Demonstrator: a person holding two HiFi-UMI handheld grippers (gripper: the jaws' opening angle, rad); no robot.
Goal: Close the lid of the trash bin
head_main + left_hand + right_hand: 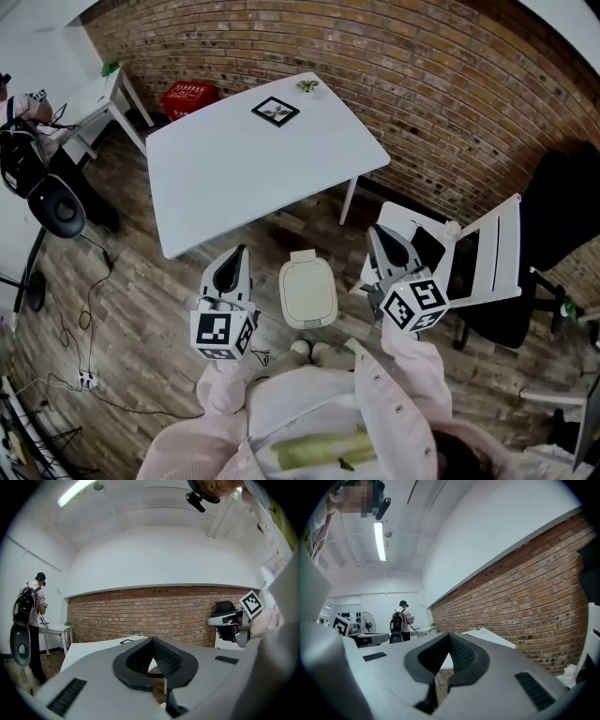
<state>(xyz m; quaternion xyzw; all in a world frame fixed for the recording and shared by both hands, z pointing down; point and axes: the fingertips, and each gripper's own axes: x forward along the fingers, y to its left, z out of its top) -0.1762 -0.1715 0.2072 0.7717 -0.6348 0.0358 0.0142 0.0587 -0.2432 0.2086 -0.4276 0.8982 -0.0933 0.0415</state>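
Note:
The small white trash bin [307, 292] stands on the wooden floor just beyond the person's shoes, and its white lid lies flat on top. My left gripper [241, 253] hovers left of the bin, pointing level toward the table, jaws shut with nothing between them. My right gripper [376, 232] hovers right of the bin, also level, shut and empty. Neither touches the bin. In the left gripper view the shut jaws [152, 639] face the brick wall, as do those in the right gripper view [449, 634]. The bin lies below both gripper views.
A white table [234, 178] with a marker card [275, 111] stands beyond the bin. A white folding chair [492, 253] is close on the right. A red crate [187, 97] sits by the brick wall. Another person [29, 616] stands far left, near a black chair [56, 208].

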